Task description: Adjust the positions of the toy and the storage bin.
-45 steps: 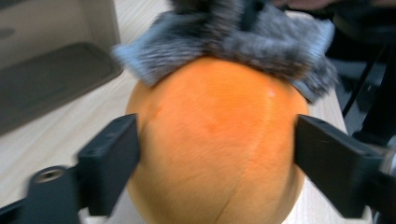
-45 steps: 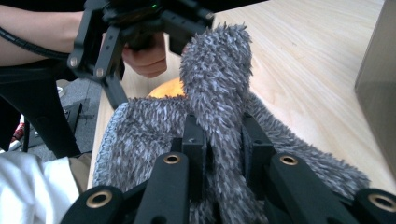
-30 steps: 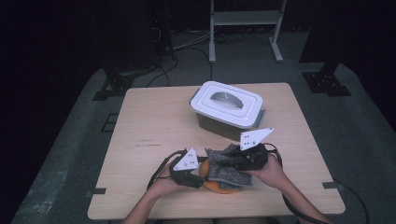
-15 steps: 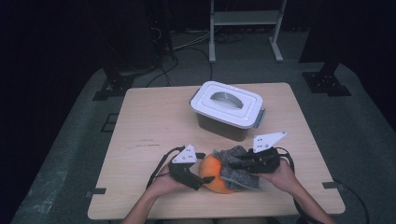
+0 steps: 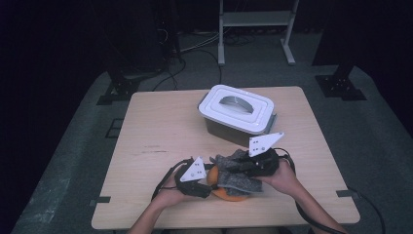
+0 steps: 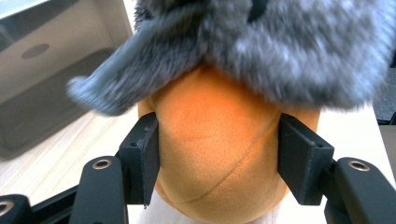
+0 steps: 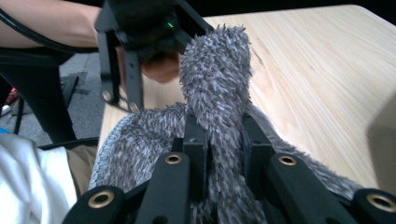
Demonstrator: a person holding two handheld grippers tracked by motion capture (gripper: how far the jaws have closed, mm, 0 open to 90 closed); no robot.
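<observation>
Orange plush (image 6: pixel 217 140), grey fuzzy cover (image 7: pixel 215 79) (draped)

A white lidded bin (image 5: pixel 237 113) sits on the wooden table (image 5: pixel 160 136), metal stand (image 5: pixel 255 22) behind.

Dark room; grey carpet (image 5: pixel 73 161), white frame (image 5: pixel 253 19), perhaps a shelf.

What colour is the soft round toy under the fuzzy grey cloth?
Orange. The soft round toy shows best in the left gripper view, under the fuzzy grey cloth.
</observation>
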